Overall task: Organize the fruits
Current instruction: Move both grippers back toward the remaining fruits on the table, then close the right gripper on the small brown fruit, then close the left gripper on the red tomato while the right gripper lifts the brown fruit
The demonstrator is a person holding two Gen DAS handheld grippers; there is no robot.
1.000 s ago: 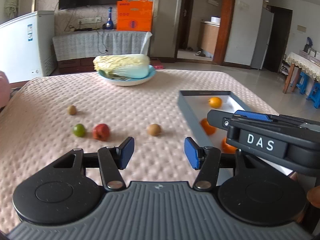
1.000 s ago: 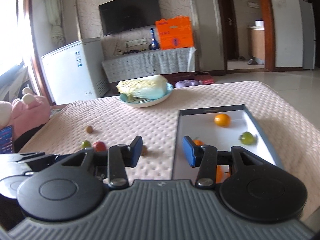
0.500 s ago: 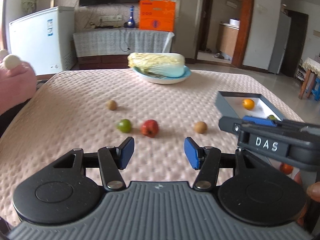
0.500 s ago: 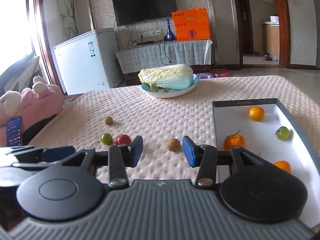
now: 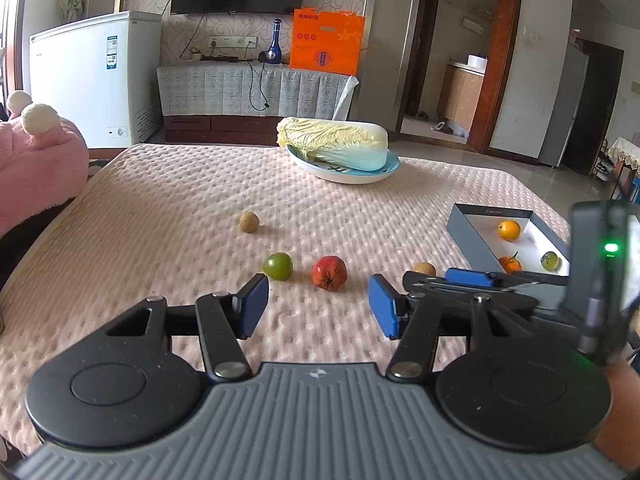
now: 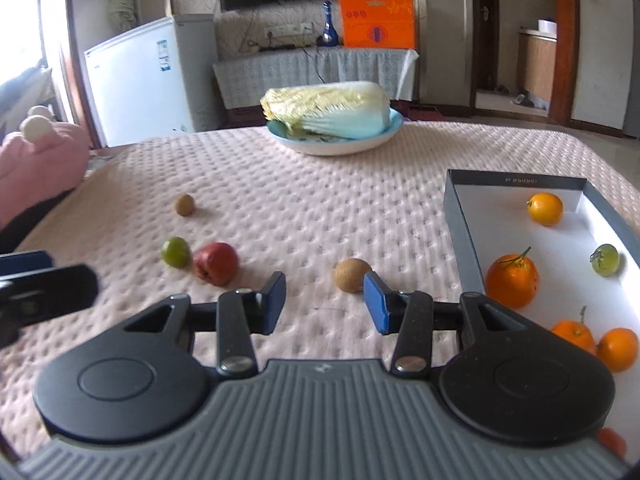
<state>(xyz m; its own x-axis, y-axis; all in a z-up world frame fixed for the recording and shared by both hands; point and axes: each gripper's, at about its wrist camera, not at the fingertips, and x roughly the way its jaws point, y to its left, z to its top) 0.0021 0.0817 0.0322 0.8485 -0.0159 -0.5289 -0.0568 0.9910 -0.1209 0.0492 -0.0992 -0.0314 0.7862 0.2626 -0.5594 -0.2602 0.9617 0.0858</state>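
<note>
Loose on the pink quilted cloth lie a red apple (image 5: 329, 272), a green fruit (image 5: 277, 266) and two brown fruits (image 5: 249, 222) (image 6: 352, 275). My left gripper (image 5: 316, 305) is open and empty, with the apple just beyond its tips. My right gripper (image 6: 324, 305) is also open and empty; the nearer brown fruit sits just ahead of its right finger (image 6: 376, 308). The grey tray (image 6: 460, 220) to the right holds several oranges (image 6: 512, 281) and a green fruit (image 6: 605, 259). In the left wrist view, the right gripper's blue fingertip (image 5: 468, 277) partly hides the nearer brown fruit (image 5: 425, 268).
A napa cabbage on a blue plate (image 5: 344, 174) stands at the far side of the table. A pink plush (image 5: 36, 152) lies off the left edge. The left gripper's body (image 6: 36, 292) juts in at the left of the right wrist view.
Both grippers have shifted left, away from the tray. The apple now sits ahead of the left gripper. The right gripper has dropped closer to the nearer brown fruit.
</note>
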